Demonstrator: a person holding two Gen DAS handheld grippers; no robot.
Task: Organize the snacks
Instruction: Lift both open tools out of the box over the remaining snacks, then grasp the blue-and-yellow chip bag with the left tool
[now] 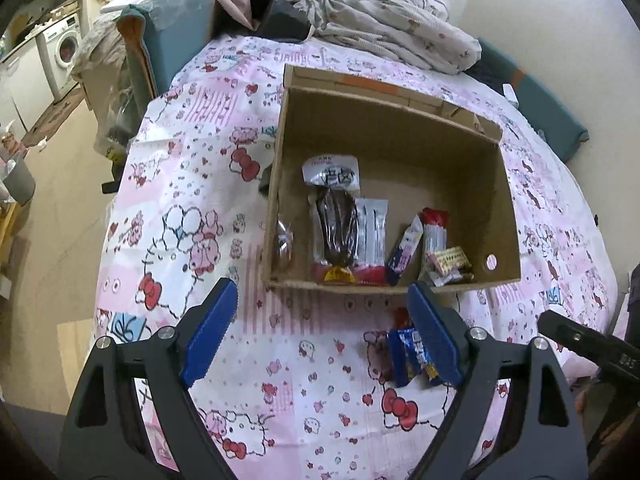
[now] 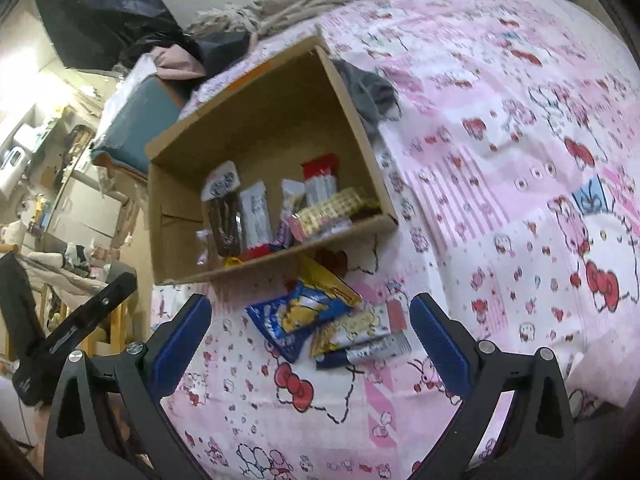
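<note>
Cardboard box (image 1: 394, 152) sat open on the pink cartoon-print bedsheet (image 1: 192, 208), with snacks already lying along its near wall: a dark vacuum-packed snack (image 1: 335, 224) with a white label, a white-and-red packet (image 1: 372, 236) touching it, a red-topped packet (image 1: 434, 232) and a small checked biscuit pack (image 1: 448, 260) toward the right corner.

Outside the box, just in front of its near wall, a small heap of packets lay on the sheet: a blue-and-yellow bag (image 2: 296, 316), a yellow printed packet (image 2: 352, 326) overlapping it, and a dark blue bar (image 2: 360, 354) below.

Left gripper (image 1: 320, 336): jaws wide apart, nothing between them, hanging over bare sheet in front of the box; the heap lay beside and partly behind its right finger.

Right gripper (image 2: 310, 344): jaws apart, pads touching nothing; the heap appeared between its 2 fingers in the right wrist view.

Folded bedding (image 1: 400, 28) was piled beyond the box.
</note>
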